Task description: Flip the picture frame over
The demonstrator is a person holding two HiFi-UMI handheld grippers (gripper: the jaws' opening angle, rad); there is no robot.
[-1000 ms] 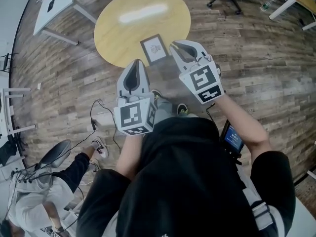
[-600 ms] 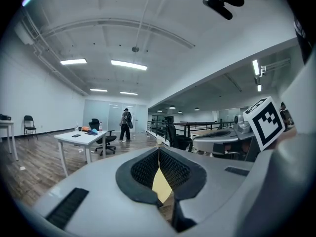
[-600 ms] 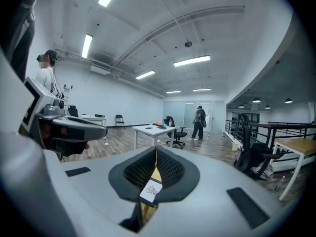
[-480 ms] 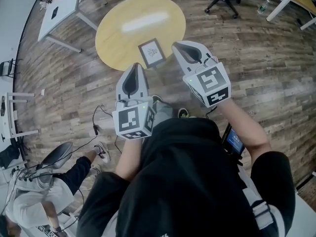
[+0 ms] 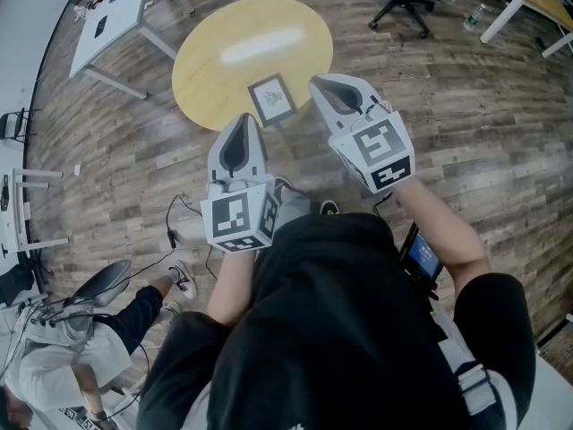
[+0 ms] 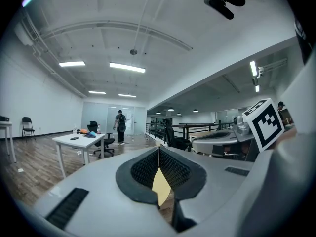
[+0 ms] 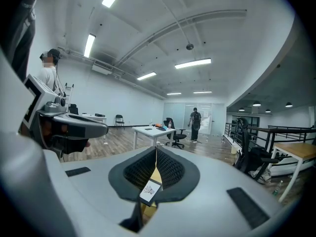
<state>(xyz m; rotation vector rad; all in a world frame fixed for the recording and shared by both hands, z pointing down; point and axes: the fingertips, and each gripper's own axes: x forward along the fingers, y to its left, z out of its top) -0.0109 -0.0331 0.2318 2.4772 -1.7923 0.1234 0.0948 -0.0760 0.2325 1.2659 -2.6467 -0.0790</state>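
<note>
The round yellow table (image 5: 215, 61) carries the task's thing; the left gripper (image 5: 243, 119) and right gripper (image 5: 315, 83) hover level by its near edge, each with fingers pressed together on nothing, neither touching the top. The picture frame (image 5: 272, 98) lies flat near that edge, print upward; this fits a frame already turned face-up, or one yet to go face-down
</note>
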